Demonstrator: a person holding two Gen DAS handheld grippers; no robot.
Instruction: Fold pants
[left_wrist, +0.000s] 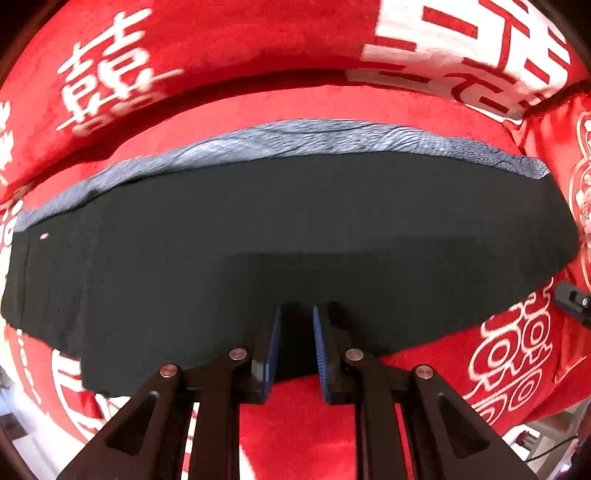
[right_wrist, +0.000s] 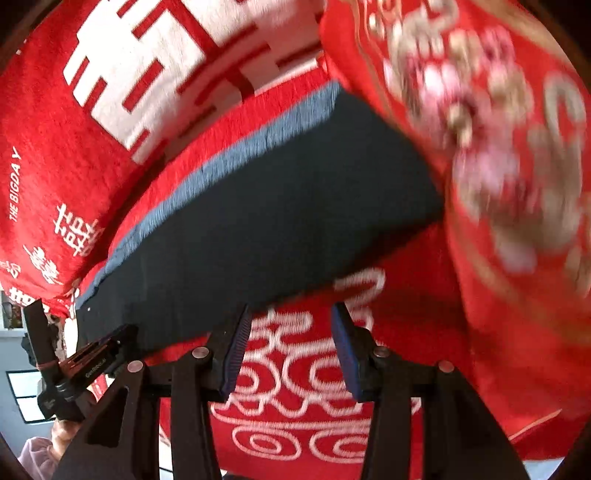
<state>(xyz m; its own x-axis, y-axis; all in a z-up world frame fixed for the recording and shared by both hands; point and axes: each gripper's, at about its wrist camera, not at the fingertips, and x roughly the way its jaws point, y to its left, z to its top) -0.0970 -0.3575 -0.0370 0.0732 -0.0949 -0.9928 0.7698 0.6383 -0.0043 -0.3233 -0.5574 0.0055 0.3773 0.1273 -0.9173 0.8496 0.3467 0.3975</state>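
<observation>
Black pants (left_wrist: 295, 221) lie flat on a red blanket, with a grey-blue lining strip (left_wrist: 303, 138) along their far edge. My left gripper (left_wrist: 295, 314) is open, its blue-padded fingertips (left_wrist: 319, 347) over the near edge of the pants with nothing held. In the right wrist view the pants (right_wrist: 266, 206) lie ahead and left. My right gripper (right_wrist: 291, 314) is open over the red blanket, just off the near edge of the pants, empty. The left gripper (right_wrist: 96, 354) shows at the lower left of that view.
The red blanket (left_wrist: 303, 424) with white characters covers the surface. Red cushions stand behind (left_wrist: 221, 40) and at the right (right_wrist: 498, 147). The blanket's edge drops off at the near right (left_wrist: 554, 424).
</observation>
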